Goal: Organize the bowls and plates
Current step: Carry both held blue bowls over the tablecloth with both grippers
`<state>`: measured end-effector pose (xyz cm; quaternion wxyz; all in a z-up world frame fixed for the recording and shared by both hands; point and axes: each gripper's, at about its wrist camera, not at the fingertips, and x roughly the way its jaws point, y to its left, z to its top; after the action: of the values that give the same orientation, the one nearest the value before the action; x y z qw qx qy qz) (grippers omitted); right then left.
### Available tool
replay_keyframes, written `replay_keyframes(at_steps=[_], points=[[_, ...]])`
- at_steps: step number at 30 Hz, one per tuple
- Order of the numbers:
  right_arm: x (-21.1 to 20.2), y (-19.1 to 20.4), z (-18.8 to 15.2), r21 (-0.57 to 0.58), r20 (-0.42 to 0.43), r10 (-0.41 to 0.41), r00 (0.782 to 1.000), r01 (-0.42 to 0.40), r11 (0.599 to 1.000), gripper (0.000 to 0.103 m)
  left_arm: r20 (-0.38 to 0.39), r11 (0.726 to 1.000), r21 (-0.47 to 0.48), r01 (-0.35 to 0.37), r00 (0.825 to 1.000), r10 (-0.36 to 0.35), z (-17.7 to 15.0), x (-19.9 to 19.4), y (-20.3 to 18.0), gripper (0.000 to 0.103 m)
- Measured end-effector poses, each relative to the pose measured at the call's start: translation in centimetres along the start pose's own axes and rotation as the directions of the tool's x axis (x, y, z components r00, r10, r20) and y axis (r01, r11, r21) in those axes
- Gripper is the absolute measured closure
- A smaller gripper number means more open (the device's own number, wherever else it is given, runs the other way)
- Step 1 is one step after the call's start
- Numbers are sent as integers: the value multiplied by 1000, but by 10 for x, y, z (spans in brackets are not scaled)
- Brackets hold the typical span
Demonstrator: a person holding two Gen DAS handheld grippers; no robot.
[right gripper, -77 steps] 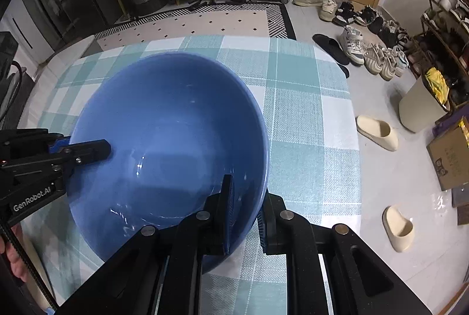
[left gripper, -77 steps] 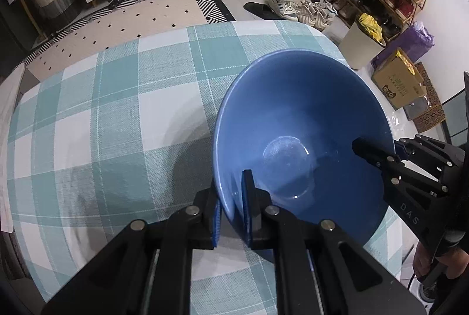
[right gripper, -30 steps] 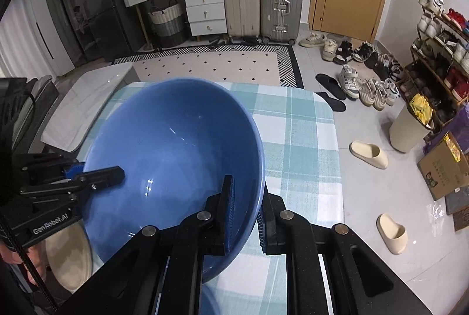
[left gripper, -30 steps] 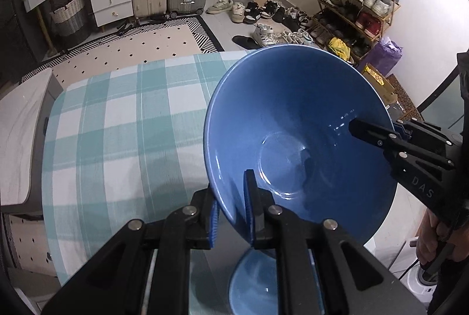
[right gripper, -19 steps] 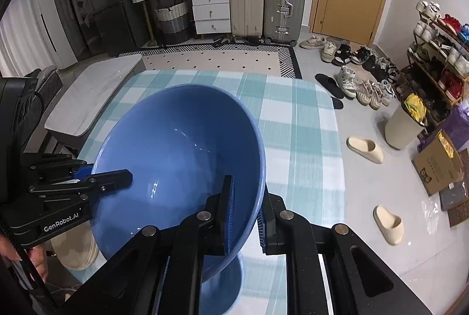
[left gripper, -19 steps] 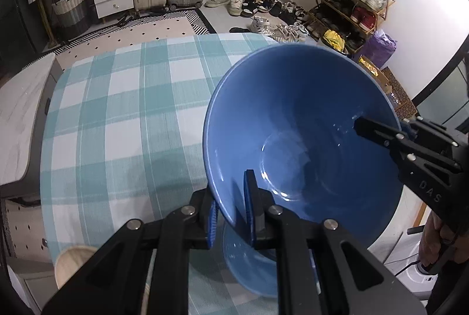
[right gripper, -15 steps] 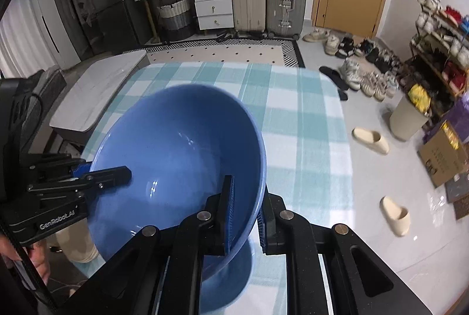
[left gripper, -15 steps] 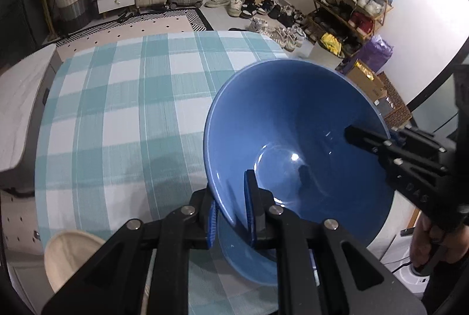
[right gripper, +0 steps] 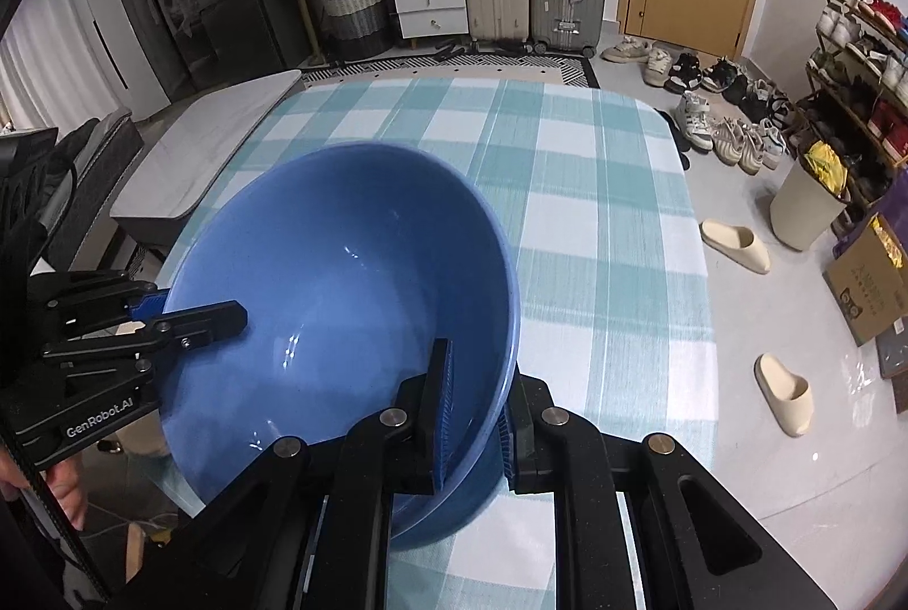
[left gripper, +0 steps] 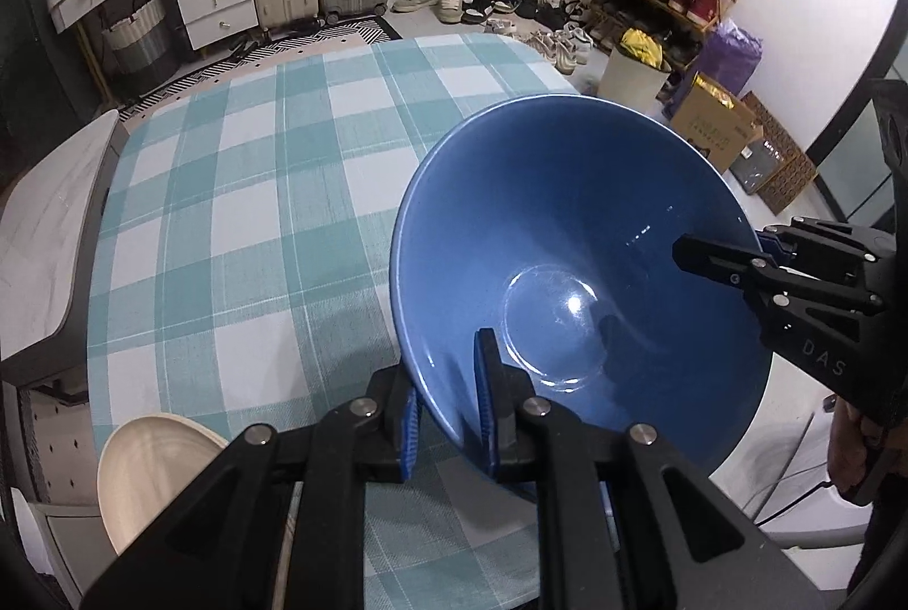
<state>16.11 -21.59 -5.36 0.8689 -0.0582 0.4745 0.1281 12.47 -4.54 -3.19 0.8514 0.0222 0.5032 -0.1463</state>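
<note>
Since a second ago the bowl has come down toward the near edge of the table; a moment back a second blue bowl showed beneath it, now mostly hidden, only a sliver of blue visible under the held one in the right view. Judgement: the bowl is being lowered to nest into that one, stacking nearly done but not released. Left gripper pinches the near rim, one finger inside, one outside; right gripper pinches the opposite rim the same way. Both sets of fingers are closed on the rim wall. The bowl sits tilted slightly, over the near edge of the table. A beige dish lies at the near left corner, close by but apart from the bowl. Rest of the checked cloth bare as far as seen. Whether the bowls touch yet, cannot tell. Risk, as judged: the inside fingers sit between the two rims' path only at the upper bowl, so release should be free; off-centre seating near the edge is the worry.
</note>
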Motion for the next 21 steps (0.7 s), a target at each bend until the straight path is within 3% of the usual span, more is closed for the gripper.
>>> replay_keyframes(at_steps=[10,21], points=[[17,3,-24,-8,-7,9,1000,-9,1000,89,28,989,84,-119,993,117,-24,18,-11,87],[31,3,-40,-18,-30,-21,999,21,1000,89,-2,992,91,-92,996,92,-34,34,-14,87]])
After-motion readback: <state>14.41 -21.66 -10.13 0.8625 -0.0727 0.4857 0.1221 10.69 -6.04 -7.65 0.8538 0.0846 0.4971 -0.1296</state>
